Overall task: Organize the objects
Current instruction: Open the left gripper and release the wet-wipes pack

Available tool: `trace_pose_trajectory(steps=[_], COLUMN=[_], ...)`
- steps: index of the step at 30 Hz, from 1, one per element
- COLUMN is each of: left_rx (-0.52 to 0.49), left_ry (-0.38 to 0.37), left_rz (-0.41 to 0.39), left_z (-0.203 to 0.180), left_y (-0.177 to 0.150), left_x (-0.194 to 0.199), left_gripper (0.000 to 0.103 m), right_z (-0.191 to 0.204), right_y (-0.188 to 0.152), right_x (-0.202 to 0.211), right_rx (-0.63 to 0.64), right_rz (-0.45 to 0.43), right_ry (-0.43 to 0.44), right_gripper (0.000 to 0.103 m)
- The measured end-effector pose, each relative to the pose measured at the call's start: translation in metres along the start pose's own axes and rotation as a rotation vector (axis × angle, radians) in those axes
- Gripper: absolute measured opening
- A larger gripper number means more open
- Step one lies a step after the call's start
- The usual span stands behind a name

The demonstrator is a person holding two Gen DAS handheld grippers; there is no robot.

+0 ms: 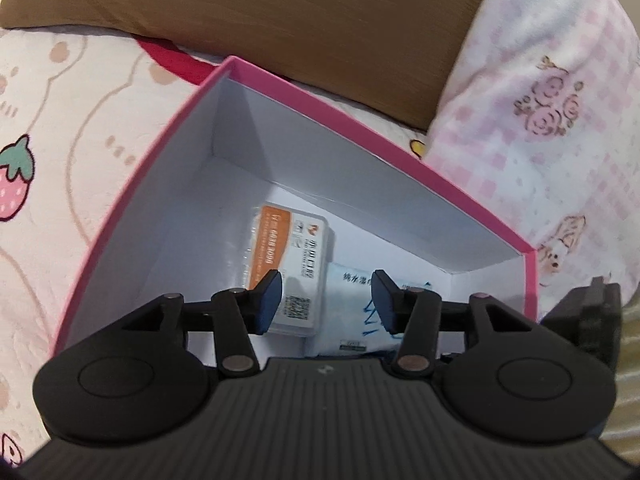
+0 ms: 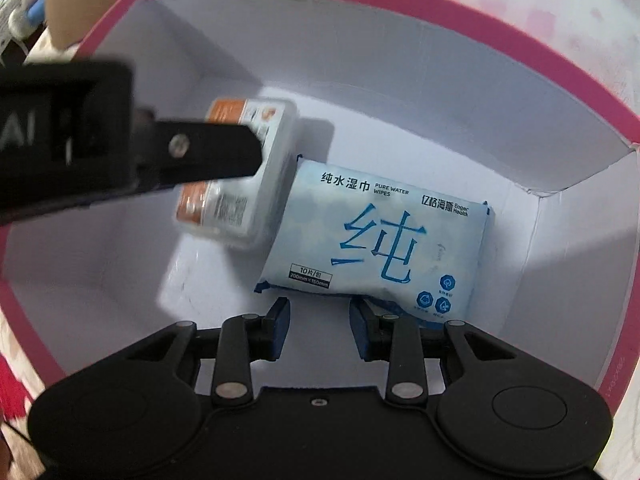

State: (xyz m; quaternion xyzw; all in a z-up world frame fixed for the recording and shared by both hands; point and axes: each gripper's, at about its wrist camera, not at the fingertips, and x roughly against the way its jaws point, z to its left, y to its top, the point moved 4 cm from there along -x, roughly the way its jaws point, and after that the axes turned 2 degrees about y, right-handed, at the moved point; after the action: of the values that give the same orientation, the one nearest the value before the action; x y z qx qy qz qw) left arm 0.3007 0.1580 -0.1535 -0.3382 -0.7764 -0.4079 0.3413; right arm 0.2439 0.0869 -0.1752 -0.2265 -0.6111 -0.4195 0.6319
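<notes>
A pink box [image 1: 360, 120] with a white inside sits open on the bed. On its floor lie a clear plastic case with an orange label [image 1: 292, 256] and, to its right, a light blue pack of wet wipes [image 1: 352, 312]. My left gripper [image 1: 326, 300] hangs open above both, with nothing between its pads. In the right wrist view the wipes pack [image 2: 376, 240] lies flat beside the case [image 2: 236, 216]. My right gripper [image 2: 320, 320] stands open just off the pack's near edge, inside the box [image 2: 520, 40]. One of the left fingers [image 2: 208, 156] crosses in front of the case.
A brown pillow [image 1: 280, 12] lies behind the box and a pink checked cushion [image 1: 540, 100] to its right. The sheet [image 1: 60, 120] with strawberry prints spreads to the left. Part of the right gripper's body [image 1: 580, 320] shows past the box's right wall.
</notes>
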Motion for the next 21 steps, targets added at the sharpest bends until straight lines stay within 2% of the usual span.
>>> trace_pose_trajectory(steps=[4,11,14,18,21], left_rx=[0.017,-0.004,-0.025,-0.054,-0.095], left_ry=[0.004,0.038,0.056,0.067,0.072], left_rz=[-0.002,-0.006,-0.005,-0.004,-0.026], left_z=[0.004,0.001,-0.001,-0.009,-0.02], left_y=[0.002,0.003,0.001,-0.002,-0.007], left_x=[0.002,0.006,0.012,0.027,0.047], left_gripper=[0.05,0.056,0.061,0.064,0.077], right_z=[-0.005,-0.006,-0.005,-0.013,-0.017], right_y=[0.008,0.01,-0.004,-0.02,-0.032], right_x=[0.004,0.008,0.03,0.074,0.104], right_rx=[-0.045,-0.05,0.018,0.078,0.097], right_rz=[-0.081,-0.15,-0.204,-0.269,-0.305], right_ry=[-0.002,0.082,0.111,0.098,0.097], right_gripper=[0.038,0.038,0.037,0.038,0.042])
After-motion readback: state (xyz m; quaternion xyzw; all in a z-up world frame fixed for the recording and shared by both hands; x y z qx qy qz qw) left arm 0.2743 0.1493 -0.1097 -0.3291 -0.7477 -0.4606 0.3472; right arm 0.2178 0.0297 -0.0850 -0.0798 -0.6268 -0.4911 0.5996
